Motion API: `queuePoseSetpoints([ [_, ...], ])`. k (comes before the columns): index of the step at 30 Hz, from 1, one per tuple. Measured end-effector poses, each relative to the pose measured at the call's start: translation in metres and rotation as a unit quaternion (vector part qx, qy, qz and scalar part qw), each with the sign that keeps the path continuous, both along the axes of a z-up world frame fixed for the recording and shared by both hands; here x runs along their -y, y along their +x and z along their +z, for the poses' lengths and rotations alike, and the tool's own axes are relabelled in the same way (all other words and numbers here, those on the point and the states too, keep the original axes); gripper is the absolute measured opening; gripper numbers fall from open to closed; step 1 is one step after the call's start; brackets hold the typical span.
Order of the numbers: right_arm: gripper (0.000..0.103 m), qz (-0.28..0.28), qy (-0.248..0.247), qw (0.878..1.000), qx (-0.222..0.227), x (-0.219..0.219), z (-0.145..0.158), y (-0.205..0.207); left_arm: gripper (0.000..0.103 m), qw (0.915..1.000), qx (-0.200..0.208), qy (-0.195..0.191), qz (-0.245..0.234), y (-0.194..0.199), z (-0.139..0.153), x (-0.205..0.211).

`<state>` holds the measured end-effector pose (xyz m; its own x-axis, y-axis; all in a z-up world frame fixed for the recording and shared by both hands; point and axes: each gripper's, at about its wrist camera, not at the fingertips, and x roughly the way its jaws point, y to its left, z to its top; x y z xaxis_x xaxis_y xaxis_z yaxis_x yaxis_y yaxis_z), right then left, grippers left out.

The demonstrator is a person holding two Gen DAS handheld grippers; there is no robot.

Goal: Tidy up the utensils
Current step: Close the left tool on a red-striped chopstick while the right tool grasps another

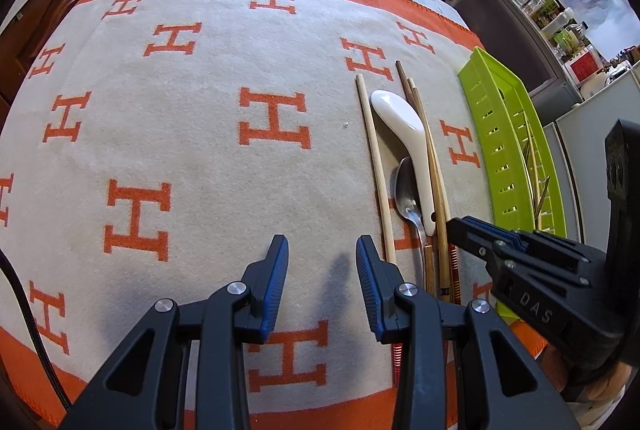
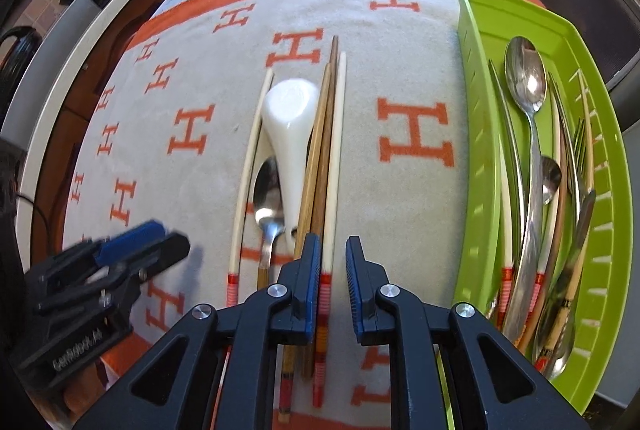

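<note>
Nearest us, our left tool [image 1: 322,250] hangs over bare cloth [image 1: 192,133], fingers apart and empty. Our right tool [image 2: 333,250] hovers above the near chopstick [image 2: 335,149] ends, fingers narrowly parted, gripping nothing. Farther out on the table lie the white spoon [image 2: 290,133] and metal spoon [image 2: 266,197] among chopsticks. At right, the green tray [image 2: 478,133] holds cutlery.

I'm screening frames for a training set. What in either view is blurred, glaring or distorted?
Left wrist view: sharp, strong fisheye bowing of the green tray; the left gripper casts a soft shadow on the blanket. Right wrist view: the left gripper at the left edge is blurred; bright glints on the large steel spoon.
</note>
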<state>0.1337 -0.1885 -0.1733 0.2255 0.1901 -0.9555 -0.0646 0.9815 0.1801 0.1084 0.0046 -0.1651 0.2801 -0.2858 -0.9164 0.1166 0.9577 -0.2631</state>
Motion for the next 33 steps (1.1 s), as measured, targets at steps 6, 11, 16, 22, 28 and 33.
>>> queuePoseSetpoints([
  [6,0.013,0.005,-0.056,0.998,0.004,-0.006,-0.003,-0.005,0.034,1.0000,-0.002,0.002,-0.004,0.000,0.000,0.003],
  [11,0.015,0.007,-0.068,0.998,0.011,-0.009,-0.001,-0.004,0.034,0.9999,-0.006,0.002,-0.009,0.005,-0.002,0.008],
  [16,0.015,0.010,-0.080,0.997,0.017,-0.015,0.000,0.001,0.034,0.9996,-0.013,0.007,-0.023,0.012,-0.006,0.022],
  [22,0.005,-0.020,-0.021,0.999,0.029,-0.001,0.007,0.005,0.034,0.9989,-0.022,0.026,-0.033,0.016,-0.006,0.038],
  [28,0.005,-0.071,0.039,0.994,0.076,0.035,0.047,-0.010,0.034,0.9975,-0.020,0.057,-0.038,0.017,-0.007,0.054],
  [33,0.005,-0.107,0.064,0.987,0.106,0.073,0.071,-0.026,0.034,0.9927,-0.003,0.112,-0.044,0.014,-0.008,0.073],
])
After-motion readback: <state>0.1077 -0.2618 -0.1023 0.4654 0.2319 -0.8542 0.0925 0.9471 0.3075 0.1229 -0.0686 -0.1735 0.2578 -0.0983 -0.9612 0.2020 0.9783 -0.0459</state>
